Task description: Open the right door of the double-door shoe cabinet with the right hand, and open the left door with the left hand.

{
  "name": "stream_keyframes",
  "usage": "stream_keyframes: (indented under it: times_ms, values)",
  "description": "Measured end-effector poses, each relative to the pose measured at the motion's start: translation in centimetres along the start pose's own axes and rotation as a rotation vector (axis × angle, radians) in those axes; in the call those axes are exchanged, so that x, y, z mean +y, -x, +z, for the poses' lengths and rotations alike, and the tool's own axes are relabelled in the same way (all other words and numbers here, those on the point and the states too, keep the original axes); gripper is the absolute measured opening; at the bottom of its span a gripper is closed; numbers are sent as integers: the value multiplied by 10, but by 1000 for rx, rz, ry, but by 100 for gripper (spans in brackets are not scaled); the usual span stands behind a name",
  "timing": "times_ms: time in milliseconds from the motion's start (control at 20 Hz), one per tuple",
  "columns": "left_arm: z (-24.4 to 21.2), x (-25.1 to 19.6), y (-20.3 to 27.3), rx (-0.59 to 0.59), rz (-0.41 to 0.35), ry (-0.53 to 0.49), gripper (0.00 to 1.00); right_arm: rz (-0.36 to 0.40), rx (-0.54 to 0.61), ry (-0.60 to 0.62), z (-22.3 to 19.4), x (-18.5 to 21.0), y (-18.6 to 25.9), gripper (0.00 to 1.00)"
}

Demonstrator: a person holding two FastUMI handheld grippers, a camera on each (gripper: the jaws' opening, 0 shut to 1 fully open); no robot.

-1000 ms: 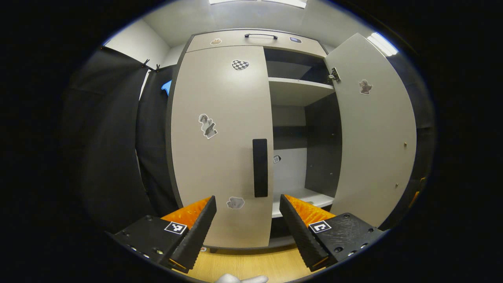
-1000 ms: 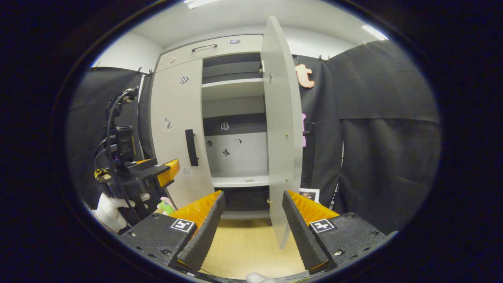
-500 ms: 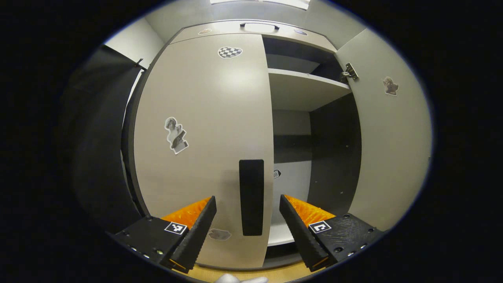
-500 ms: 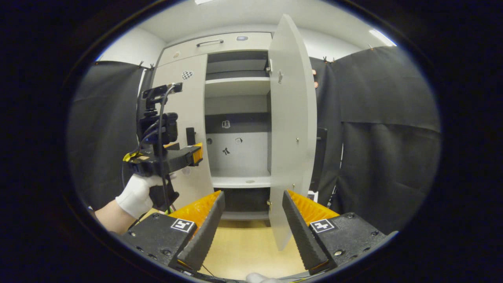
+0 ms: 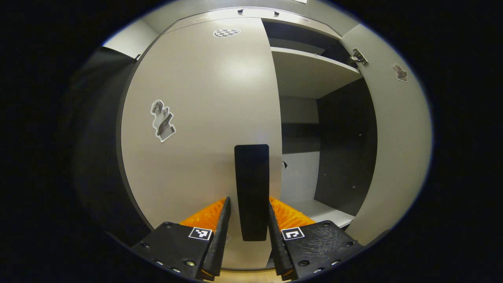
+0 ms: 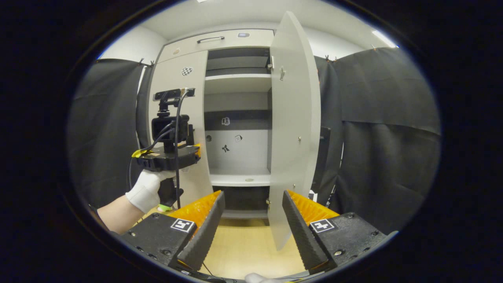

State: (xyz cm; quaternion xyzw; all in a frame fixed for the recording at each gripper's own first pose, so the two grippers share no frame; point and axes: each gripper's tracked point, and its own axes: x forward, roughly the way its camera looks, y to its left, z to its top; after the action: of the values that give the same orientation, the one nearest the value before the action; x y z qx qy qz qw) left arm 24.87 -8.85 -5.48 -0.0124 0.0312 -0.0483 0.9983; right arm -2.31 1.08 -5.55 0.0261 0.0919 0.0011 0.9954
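Left door (image 5: 204,118) handle (image 5: 252,188) sits between the level left tongs (image 5: 246,232).

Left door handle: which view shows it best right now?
The left gripper view: the left door handle stands large and central between the left gripper fingers, which sit close on either side. In the right gripper view the left gripper and its camera mount cover the handle.

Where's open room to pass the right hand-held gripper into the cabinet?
Free: the gap between the shut left door and the open right door, above the bare lower shelf. Crowded: the left door's handle, with the left hand-held gripper around it.
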Motion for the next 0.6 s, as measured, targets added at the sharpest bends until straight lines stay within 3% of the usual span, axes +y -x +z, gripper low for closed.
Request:
stream_keyframes:
  times_ms: [50,100,350,600]
  values:
    - [1,-2,1,-3,-3,1,43,9,3,-3,0,2,0,92]
    - [-1,-1,-1,0,4,3,29,16,5,-2,0,3,0,92]
    - [0,0,5,9,14,27,8,44,-9,7,2,9,9,92]
    - [2,0,19,6,-12,17,6,42,-37,9,7,8,21,92]
